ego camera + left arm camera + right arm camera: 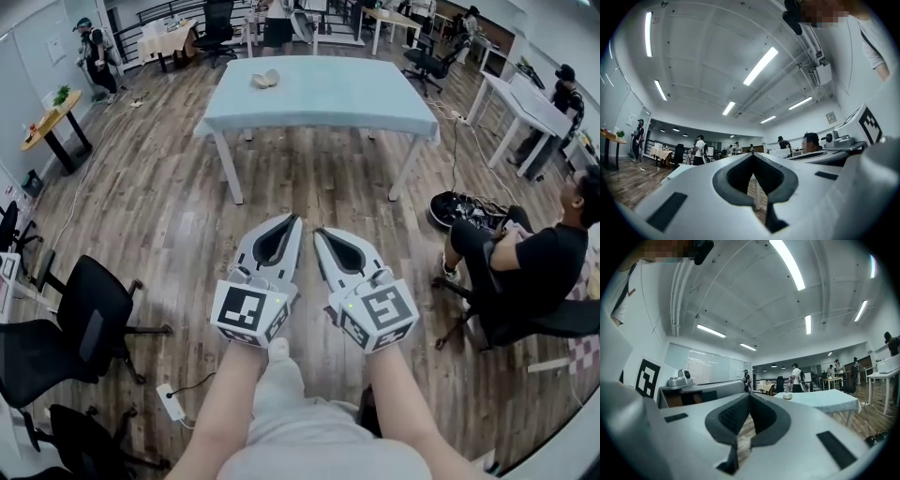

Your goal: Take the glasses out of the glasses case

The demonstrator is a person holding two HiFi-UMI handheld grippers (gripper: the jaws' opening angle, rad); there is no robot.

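A small pale object [264, 79], likely the glasses case, lies at the far side of a light blue table [319, 98]; the right gripper view shows the same pale object [788, 396] on the table [825, 401]. I hold both grippers side by side well short of the table, over the wooden floor. My left gripper [295, 218] has its jaws together, tips touching, with nothing between them. My right gripper [319, 232] is likewise shut and empty. The left gripper view points mostly at the ceiling, and its jaws [753, 155] meet at the tips.
Black office chairs [89, 314] stand to my left. A seated person in black [539, 267] is to my right, with a black bag and cables [464, 208] on the floor. Other people and tables [520, 103] fill the back of the room.
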